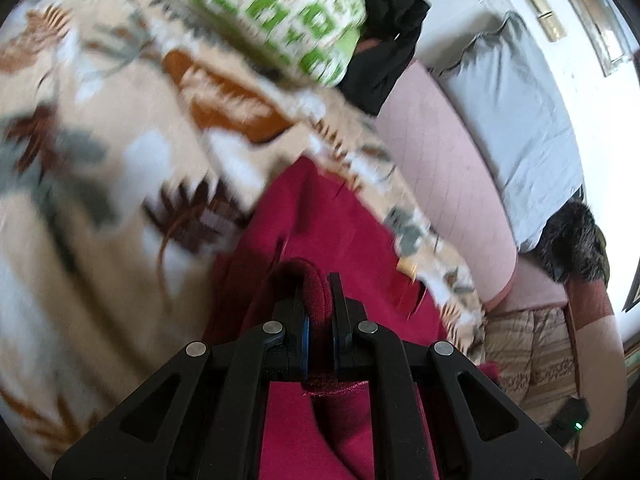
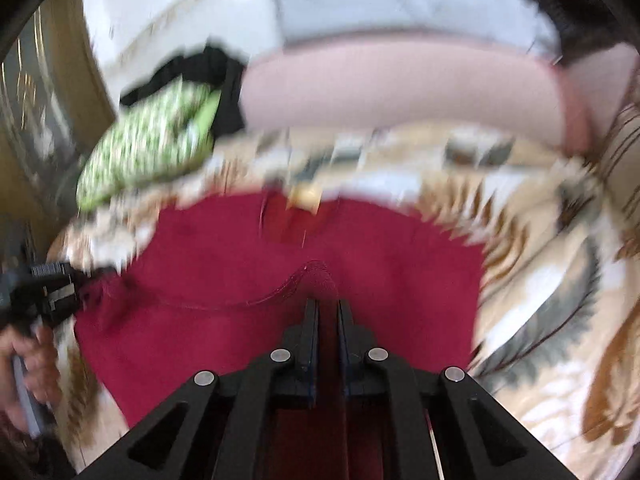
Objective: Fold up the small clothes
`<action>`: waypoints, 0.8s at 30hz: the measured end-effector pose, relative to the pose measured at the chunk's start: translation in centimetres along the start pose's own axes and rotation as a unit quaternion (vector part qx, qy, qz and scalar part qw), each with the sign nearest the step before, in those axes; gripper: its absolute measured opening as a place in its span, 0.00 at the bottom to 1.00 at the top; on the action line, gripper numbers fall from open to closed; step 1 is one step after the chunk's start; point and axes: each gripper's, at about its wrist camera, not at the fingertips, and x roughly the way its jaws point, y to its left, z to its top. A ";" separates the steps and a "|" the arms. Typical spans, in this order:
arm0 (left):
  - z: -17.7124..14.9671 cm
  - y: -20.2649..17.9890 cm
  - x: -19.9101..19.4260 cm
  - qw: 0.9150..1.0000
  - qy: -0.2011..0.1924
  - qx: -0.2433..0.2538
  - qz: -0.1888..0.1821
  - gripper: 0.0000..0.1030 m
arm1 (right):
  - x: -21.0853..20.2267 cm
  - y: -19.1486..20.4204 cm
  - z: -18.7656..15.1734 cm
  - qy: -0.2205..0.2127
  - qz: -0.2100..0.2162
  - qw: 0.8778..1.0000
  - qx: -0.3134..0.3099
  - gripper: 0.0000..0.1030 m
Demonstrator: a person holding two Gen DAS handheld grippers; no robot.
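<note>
Both the left claw (image 1: 318,300) and right claw (image 2: 328,312) pinched the red garment's (image 2: 240,280) edge over the patterned blanket (image 1: 100,160)

Each view is taken from a wrist camera just behind its gripper's fingers, close above a red garment (image 1: 320,216) (image 2: 240,264) on a leaf-print blanket (image 1: 100,160) (image 2: 540,300). A green patterned cloth (image 1: 288,12) (image 2: 144,148) is shared, at 12 o'clock left, 10 o'clock right.
</note>
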 end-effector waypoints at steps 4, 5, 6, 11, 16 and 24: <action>2.1 -1.4 3.1 1.000 -0.003 0.007 -0.009 0.06 | 0.3 0.4 2.2 -0.074 -0.065 0.995 0.011 0.07; 2.4 -1.7 4.3 1.000 0.000 0.014 -0.010 0.06 | 0.9 0.5 2.6 -0.082 -0.073 0.994 0.016 0.07; 2.7 -1.8 5.1 1.000 0.004 0.017 -0.008 0.06 | 1.7 0.4 2.9 -0.088 -0.084 0.992 0.023 0.07; 4.0 -2.8 8.9 0.998 0.012 0.060 0.003 0.06 | 4.8 -0.3 2.4 -0.083 -0.116 0.989 0.037 0.07; 4.3 -3.6 10.8 0.993 0.032 0.111 0.001 0.10 | 5.9 -1.4 1.6 -0.081 -0.120 0.988 0.051 0.07; 6.3 -3.5 6.7 0.994 0.004 0.107 0.004 0.77 | 6.3 -2.7 0.4 -0.050 -0.116 0.989 0.081 0.14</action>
